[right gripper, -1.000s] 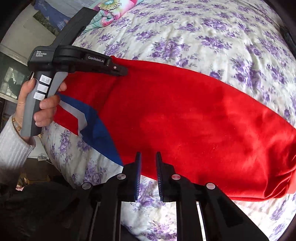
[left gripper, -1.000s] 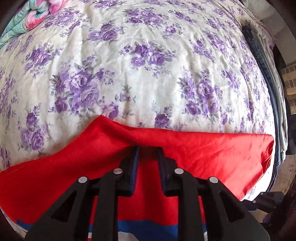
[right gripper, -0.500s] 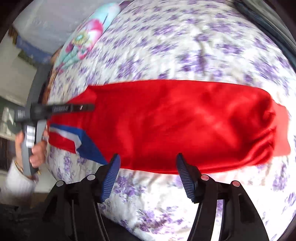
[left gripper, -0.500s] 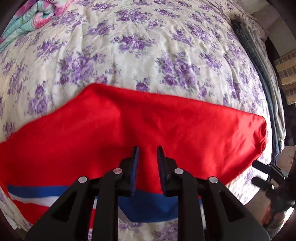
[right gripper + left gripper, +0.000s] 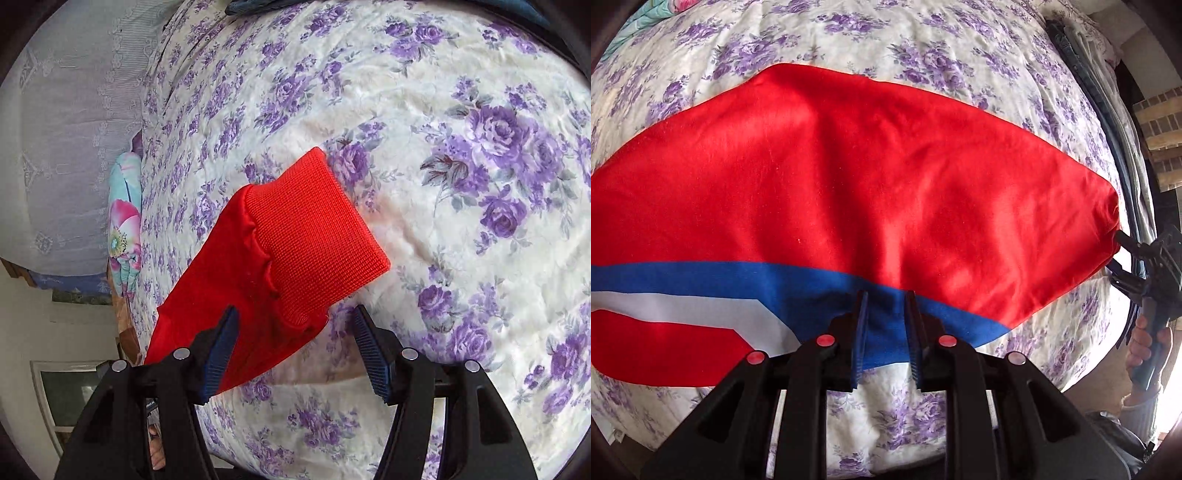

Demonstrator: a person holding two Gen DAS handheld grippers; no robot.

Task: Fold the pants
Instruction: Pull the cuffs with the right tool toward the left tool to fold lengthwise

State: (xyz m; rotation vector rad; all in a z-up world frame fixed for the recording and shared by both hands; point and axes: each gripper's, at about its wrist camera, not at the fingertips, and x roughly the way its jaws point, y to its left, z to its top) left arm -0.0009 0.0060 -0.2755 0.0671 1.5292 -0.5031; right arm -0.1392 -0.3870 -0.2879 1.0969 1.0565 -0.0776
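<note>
Red pants with a blue and white side stripe lie flat across the floral bed. My left gripper hovers over the blue stripe at the near edge, its jaws a narrow gap apart and holding nothing. In the right wrist view the ribbed red cuff lies on the sheet. My right gripper is wide open around the leg just behind the cuff. The right gripper also shows in the left wrist view at the cuff end.
The bed has a white sheet with purple flowers. Folded blue and grey clothes lie along the far right side. A colourful floral bundle sits at the bed's other end. A lace curtain hangs beyond.
My left gripper has drawn back from the red cloth to the blue stripe at the near edge. My right gripper has opened wide and swung to the cuff end of the leg.
</note>
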